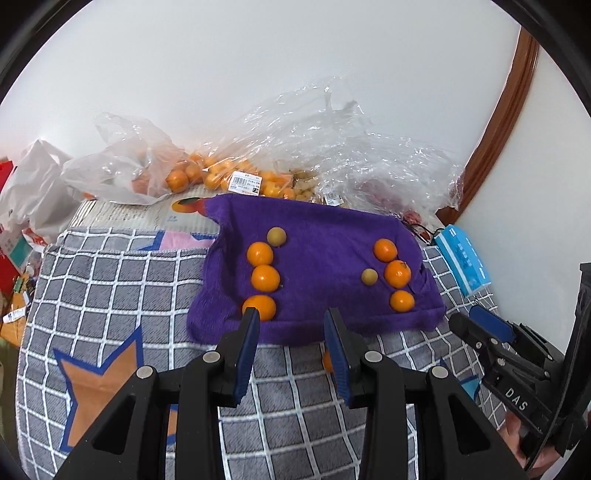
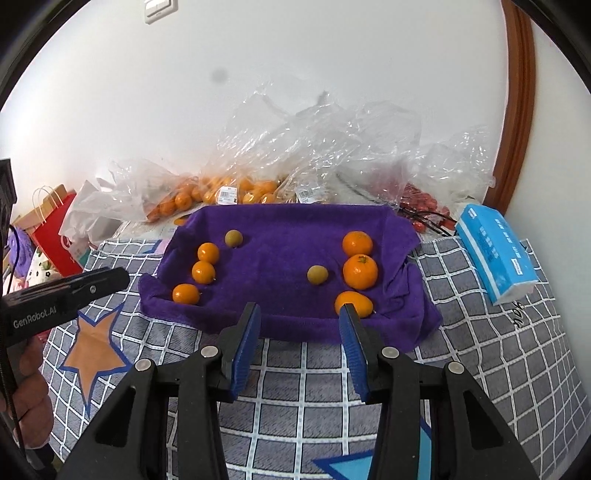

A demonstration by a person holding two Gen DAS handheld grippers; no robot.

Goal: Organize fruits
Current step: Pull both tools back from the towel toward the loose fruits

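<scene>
Your left gripper (image 1: 291,321) and right gripper (image 2: 301,317) both hover with narrow jaws holding nothing, just short of the purple towel's (image 2: 280,258) near edge. Oranges (image 2: 360,271) line its left and right sides; the checked cloth (image 2: 303,387) beneath you lies bare.

Home room, likely a bedroom: checked star-print blanket (image 2: 314,387) across the lower frame, shopping bags of oranges (image 2: 207,195) at centre, tissue pack (image 2: 495,251) right, wall switch (image 2: 159,9) top.
</scene>
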